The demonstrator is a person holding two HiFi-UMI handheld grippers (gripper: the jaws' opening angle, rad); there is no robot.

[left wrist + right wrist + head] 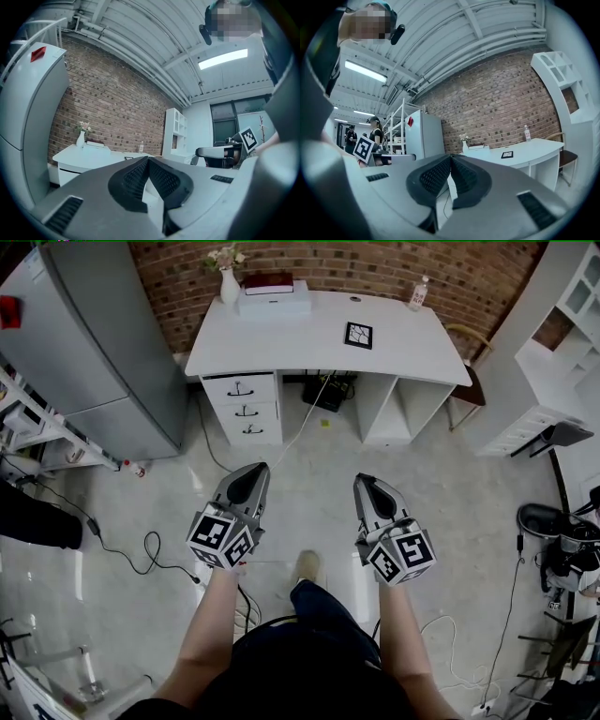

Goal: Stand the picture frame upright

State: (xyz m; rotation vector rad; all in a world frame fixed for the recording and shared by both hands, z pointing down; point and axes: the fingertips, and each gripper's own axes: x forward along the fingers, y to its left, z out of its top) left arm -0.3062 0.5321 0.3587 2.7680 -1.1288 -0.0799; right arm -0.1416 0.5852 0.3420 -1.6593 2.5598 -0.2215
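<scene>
A small black picture frame (358, 335) lies flat on the white desk (281, 348), right of its middle; the right gripper view shows the frame (507, 154) small and far off. My left gripper (261, 468) and right gripper (362, 480) are held side by side over the floor, well short of the desk, both pointing at it. Each has its jaws shut with nothing between them. In the left gripper view the left gripper (148, 159) points level toward the desk (89, 157).
A white vase with flowers (229, 281), a white box with a red book on it (272, 296) and a bottle (419, 292) stand at the desk's back by the brick wall. A grey fridge (103, 343) stands left, white shelves (562, 343) right. Cables (150, 554) trail over the floor.
</scene>
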